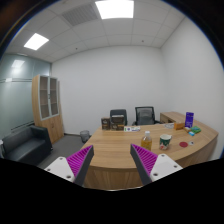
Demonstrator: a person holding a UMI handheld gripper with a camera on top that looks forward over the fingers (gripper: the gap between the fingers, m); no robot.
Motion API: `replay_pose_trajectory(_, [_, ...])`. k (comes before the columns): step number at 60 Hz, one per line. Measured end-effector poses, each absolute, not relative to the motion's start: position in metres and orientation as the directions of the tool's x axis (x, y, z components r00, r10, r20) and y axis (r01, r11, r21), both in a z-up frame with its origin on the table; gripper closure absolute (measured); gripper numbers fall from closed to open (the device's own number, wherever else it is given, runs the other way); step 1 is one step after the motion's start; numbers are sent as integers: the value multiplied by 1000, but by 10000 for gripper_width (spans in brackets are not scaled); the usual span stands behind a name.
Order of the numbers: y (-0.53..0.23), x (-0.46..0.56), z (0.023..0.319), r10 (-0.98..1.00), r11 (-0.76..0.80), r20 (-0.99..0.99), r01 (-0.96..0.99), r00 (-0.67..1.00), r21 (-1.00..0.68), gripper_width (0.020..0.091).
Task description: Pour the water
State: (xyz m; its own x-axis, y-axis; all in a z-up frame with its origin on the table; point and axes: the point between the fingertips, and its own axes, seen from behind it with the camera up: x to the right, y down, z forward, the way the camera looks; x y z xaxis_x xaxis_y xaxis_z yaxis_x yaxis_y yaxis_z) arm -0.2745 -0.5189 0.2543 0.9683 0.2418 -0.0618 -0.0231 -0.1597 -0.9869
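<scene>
My gripper is held above the near edge of a wooden desk, looking across an office; its two fingers are spread apart with nothing between them, and bare desk surface shows in the gap. The left finger's magenta pad and the right finger's magenta pad both face inward, and neither touches any object. The desk is a long, light-brown piece that curves away to the right, well beyond the fingertips. On its right portion I see a cluster of small items: a pale cup-like container standing upright just beyond the right finger, a green object farther right, and a purple item standing behind it. I cannot tell which of these holds water, and they are too small to identify further. Near the middle of the desk's far edge sits a small reddish box-like object. Behind the desk stand two dark office chairs, side by side and facing the desk. To the left, a black sofa rests against a glass partition, and a tall wooden cabinet with glazed upper doors stands beside it against the white back wall. Overhead, two rectangular ceiling panels are lit in a tiled ceiling. The task's vessels lie ahead and to the right of the fingers, apart from them.
</scene>
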Motion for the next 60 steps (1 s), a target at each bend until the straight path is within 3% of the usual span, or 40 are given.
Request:
replay_pose_trajectory(6, [-517,-265,258,254,-151,-58,-19,965,-988,289])
replay_pose_trajectory(15, [-492,-244,235,212,-168,-37,-1,977,-986,287])
replay_pose_trajectory(36, [-362,-173,140,154,-253,40,78,987,-964,286])
replay_pose_trajectory(60, [-192,-144,69,128,-308,-13,28,992,-951,302])
